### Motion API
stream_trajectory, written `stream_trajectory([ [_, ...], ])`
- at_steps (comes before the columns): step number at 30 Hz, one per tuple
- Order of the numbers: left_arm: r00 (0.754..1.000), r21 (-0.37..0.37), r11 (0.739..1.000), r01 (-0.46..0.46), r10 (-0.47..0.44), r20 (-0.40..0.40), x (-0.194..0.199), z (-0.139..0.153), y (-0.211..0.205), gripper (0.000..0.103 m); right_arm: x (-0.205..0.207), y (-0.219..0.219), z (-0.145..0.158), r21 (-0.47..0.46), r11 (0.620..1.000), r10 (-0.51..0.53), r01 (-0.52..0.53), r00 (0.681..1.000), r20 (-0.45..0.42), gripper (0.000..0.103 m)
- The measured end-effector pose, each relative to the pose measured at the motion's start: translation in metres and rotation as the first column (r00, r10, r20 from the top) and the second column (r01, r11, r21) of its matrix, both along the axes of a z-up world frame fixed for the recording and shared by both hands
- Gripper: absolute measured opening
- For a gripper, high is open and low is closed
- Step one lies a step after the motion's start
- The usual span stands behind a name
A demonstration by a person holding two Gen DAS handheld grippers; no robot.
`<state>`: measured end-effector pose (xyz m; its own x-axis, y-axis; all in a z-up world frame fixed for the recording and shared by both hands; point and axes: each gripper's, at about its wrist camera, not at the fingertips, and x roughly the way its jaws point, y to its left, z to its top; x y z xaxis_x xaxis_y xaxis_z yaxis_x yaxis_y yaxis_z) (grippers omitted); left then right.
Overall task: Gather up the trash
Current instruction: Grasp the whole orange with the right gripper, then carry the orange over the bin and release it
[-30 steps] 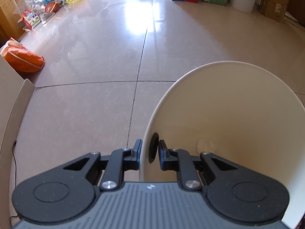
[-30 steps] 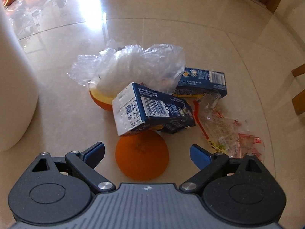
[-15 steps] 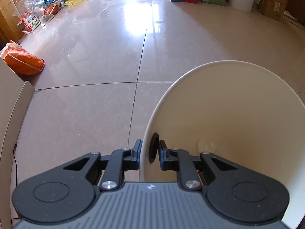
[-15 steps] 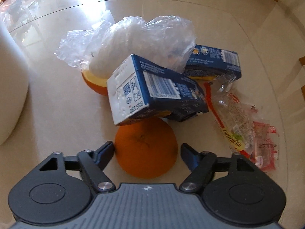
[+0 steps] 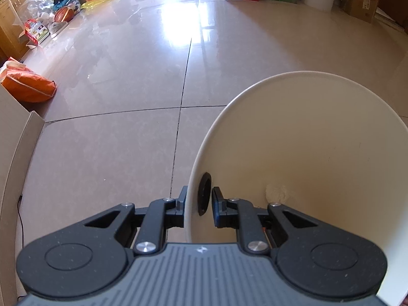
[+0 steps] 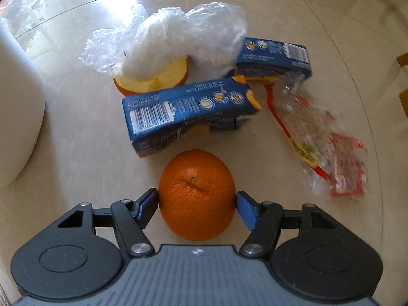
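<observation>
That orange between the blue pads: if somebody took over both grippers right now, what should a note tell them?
Left gripper: shut on the rim of the cream bin, holding it tilted open.
Right gripper: jaws have just been closing around the orange; pads at its sides, firm grip unclear.
On the floor: two blue cartons, orange half, plastic bag, wrappers.
Done: nothing visible in the bin.
Left: bin the orange, then the rest.

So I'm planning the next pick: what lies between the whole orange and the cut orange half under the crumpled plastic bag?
In the right wrist view, a blue juice carton lies on its side between whole orange and cut half.
</observation>
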<state>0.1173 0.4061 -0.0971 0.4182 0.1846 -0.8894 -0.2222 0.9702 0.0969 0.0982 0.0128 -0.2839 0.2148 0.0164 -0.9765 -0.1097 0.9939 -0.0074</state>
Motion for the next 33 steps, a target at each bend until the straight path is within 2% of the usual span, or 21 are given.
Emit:
stream_trajectory([
  [3,1.000,-0.006,1.000,0.006,-0.006,-0.001,0.001,-0.002,0.000,0.014,-0.006,-0.008,0.015,0.000,1.000,-0.003,0.003,1.000,-0.013,0.071],
  [7,1.000,-0.009,1.000,0.020,-0.020,0.013,0.002,-0.003,0.003,0.013,-0.013,-0.012,0.051,0.008,0.999,0.040,-0.041,0.999,0.012,0.072],
  [14,0.999,0.007,0.999,0.042,-0.042,0.030,-0.003,-0.006,-0.001,0.014,-0.018,-0.007,0.125,0.031,0.996,0.083,-0.086,0.993,0.085,0.071],
  [19,0.998,0.001,0.999,0.046,-0.046,0.035,-0.005,-0.007,0.000,0.014,-0.016,0.014,0.184,0.070,0.986,0.140,-0.150,0.982,0.126,0.071],
  [26,0.998,-0.015,0.999,0.052,-0.052,0.038,-0.005,-0.006,0.003,0.014,-0.012,0.071,0.274,0.138,0.936,0.286,-0.323,0.929,0.236,0.072],
  [29,0.998,-0.027,0.999,0.047,-0.046,0.038,-0.004,-0.005,0.007,0.014,-0.008,0.102,0.301,0.164,0.904,0.344,-0.396,0.899,0.273,0.072],
  [33,0.998,-0.028,0.999,0.043,-0.042,0.043,-0.005,-0.006,0.007,0.014,0.001,0.141,0.319,0.178,0.860,0.409,-0.478,0.856,0.317,0.072],
])
